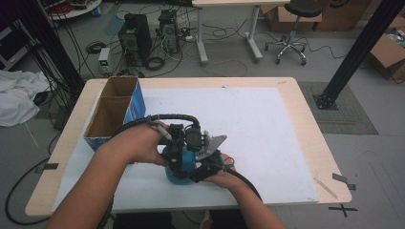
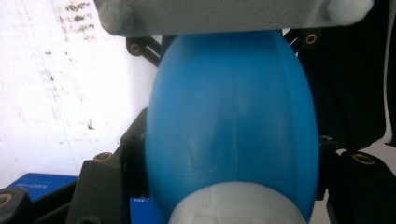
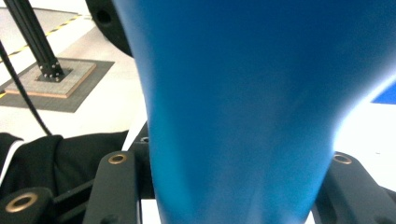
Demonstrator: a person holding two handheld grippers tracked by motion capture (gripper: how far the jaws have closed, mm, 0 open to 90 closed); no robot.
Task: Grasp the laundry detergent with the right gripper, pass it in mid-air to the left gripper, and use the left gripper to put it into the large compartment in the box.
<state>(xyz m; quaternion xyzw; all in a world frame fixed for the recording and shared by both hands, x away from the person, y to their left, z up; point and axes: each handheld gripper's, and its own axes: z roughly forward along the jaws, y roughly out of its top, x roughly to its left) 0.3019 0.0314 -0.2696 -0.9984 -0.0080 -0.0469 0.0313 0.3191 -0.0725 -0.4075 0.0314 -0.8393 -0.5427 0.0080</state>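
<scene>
Both hand-held grippers clamp one blue egg-shaped rubber bulb with a white base (image 1: 177,164) at lower centre of the high view, just above the white counter (image 1: 267,138). Left hand-held gripper (image 1: 175,143) grasps its wide body (image 2: 231,126); right hand-held gripper (image 1: 203,167) grasps the narrower end (image 3: 243,116). Step looks like a two-handed squeeze or pull-apart; next move likely needs steady opposing grip. Open cardboard box with blue sides (image 1: 117,112) sits upper left.

The blue bulb (image 2: 231,126) looked smooth, softly glossy rubber, the cardboard box (image 1: 114,112) matt, the worktop (image 1: 305,119) pale wood under white sheet.
</scene>
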